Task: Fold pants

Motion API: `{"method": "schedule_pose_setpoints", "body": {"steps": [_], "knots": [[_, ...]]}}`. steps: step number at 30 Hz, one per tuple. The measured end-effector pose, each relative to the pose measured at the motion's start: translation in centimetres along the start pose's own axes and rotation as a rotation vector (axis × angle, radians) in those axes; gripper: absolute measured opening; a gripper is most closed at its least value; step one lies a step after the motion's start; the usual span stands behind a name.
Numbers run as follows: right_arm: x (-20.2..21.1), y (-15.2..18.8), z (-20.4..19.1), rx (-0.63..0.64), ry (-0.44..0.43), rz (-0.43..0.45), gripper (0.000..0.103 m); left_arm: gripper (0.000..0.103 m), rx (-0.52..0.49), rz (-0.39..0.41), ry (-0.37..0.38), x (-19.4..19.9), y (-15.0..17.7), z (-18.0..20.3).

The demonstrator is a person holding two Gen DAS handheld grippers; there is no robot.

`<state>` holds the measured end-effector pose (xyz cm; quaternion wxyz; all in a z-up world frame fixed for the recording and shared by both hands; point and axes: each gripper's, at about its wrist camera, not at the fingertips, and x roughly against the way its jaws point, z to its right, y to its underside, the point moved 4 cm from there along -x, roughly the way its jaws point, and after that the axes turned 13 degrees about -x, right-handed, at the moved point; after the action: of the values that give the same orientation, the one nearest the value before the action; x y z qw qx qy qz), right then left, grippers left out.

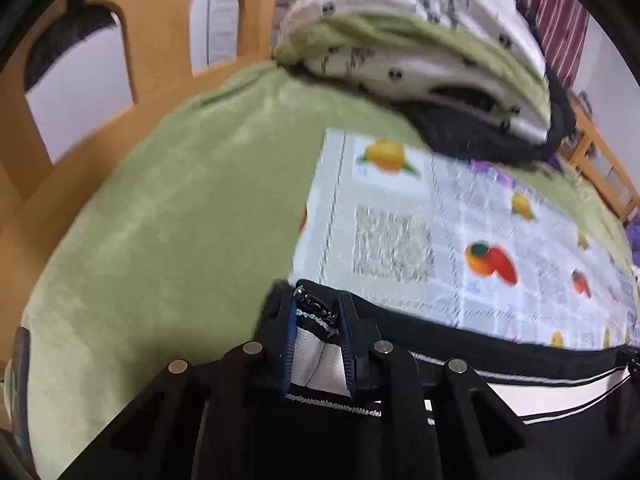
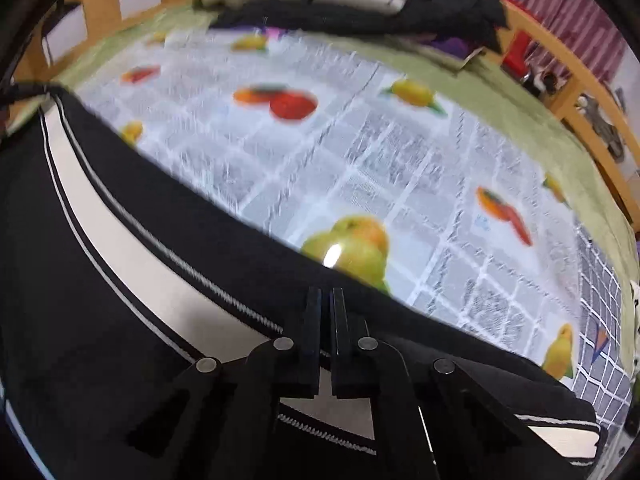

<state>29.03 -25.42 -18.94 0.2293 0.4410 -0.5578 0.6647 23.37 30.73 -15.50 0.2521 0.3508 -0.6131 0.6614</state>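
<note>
The pants (image 1: 500,356) are black with a white side stripe and lie along the near edge of a fruit-print mat (image 1: 440,220). My left gripper (image 1: 318,300) is shut on a corner of the pants, with bunched black fabric, a zip end and white stripe between its blue-padded fingers. In the right wrist view the pants (image 2: 120,280) run from upper left to lower right. My right gripper (image 2: 326,292) has its fingers pressed almost together over the pants' black far edge, and only a thin slit shows between them.
A green blanket (image 1: 180,200) covers the bed under the mat (image 2: 360,140). Folded bedding (image 1: 420,40) and a black garment (image 1: 480,140) are piled at the far end. A wooden bed rail (image 1: 120,20) runs along the left, and another rail (image 2: 580,92) along the right.
</note>
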Motion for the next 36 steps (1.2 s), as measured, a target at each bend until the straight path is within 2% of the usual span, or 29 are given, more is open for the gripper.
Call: {"method": "schedule_pose_setpoints", "body": {"steps": [3, 7, 9, 12, 14, 17, 20, 22, 23, 24, 25, 27, 29, 30, 31, 33, 34, 36], "knots": [[0.7, -1.2, 1.0, -0.076, -0.045, 0.051, 0.003, 0.019, 0.034, 0.034, 0.028, 0.7, -1.0, -0.8], [-2.8, -1.3, 1.2, -0.116, -0.024, 0.001, 0.003, 0.019, 0.045, 0.018, -0.004, -1.1, -1.2, -0.8], [-3.8, -0.9, 1.5, -0.164, -0.041, 0.002, 0.003, 0.019, 0.055, -0.007, -0.022, -2.3, -0.7, -0.8], [-3.8, -0.6, 2.0, -0.219, -0.059, 0.017, 0.004, 0.019, 0.046, -0.023, -0.052, -3.2, -0.2, -0.5], [-3.5, -0.7, 1.7, -0.216, -0.03, 0.033, 0.004, 0.019, 0.032, -0.009, -0.073, -3.0, -0.5, -0.2], [-2.7, -1.4, 2.0, -0.24, -0.021, 0.074, 0.003, 0.019, 0.081, 0.016, -0.06, -2.5, -0.9, -0.7], [-4.7, -1.2, 2.8, -0.298, -0.032, 0.008, 0.006, 0.02, 0.03, -0.04, -0.099, -3.6, -0.7, 0.1], [-4.9, -1.1, 2.7, -0.291, 0.001, 0.01, 0.006, 0.025, -0.015, -0.045, -0.123, -3.2, -0.7, 0.7], [-4.4, -1.2, 2.6, -0.286, 0.003, 0.008, 0.009, 0.037, -0.038, -0.049, -0.125, -2.7, -0.6, 1.1], [-3.7, -1.2, 2.6, -0.282, 0.009, 0.009, 0.01, 0.052, -0.052, -0.056, -0.114, -2.2, -0.5, 1.6], [-2.6, -1.0, 2.8, -0.275, 0.016, 0.019, 0.014, 0.056, -0.058, -0.055, -0.107, -1.8, -0.4, 1.8], [0.4, -0.4, 4.4, -0.274, 0.069, 0.09, 0.021, 0.057, -0.079, -0.03, -0.1, -0.2, -0.1, 2.6], [3.0, 0.9, 8.0, -0.342, 0.131, 0.143, 0.034, 0.059, -0.094, -0.004, -0.088, 1.2, 0.3, 3.7], [3.5, 1.6, 9.4, -0.372, 0.147, 0.148, 0.035, 0.06, -0.088, 0.012, -0.062, 1.9, 0.5, 4.4], [3.6, 2.3, 11.3, -0.405, 0.179, 0.137, 0.035, 0.06, -0.082, 0.02, -0.042, 2.1, 0.6, 4.9], [1.8, 4.1, 14.9, -0.459, 0.248, 0.053, 0.035, 0.06, -0.071, 0.026, 0.031, 2.3, 0.6, 6.8], [0.2, 5.0, 16.6, -0.475, 0.259, 0.009, 0.034, 0.06, -0.075, 0.02, 0.066, 2.2, 0.5, 7.9], [0.2, 5.2, 18.0, -0.511, 0.183, 0.064, 0.034, 0.06, -0.09, -0.002, 0.125, 1.7, 0.5, 10.4]]}}
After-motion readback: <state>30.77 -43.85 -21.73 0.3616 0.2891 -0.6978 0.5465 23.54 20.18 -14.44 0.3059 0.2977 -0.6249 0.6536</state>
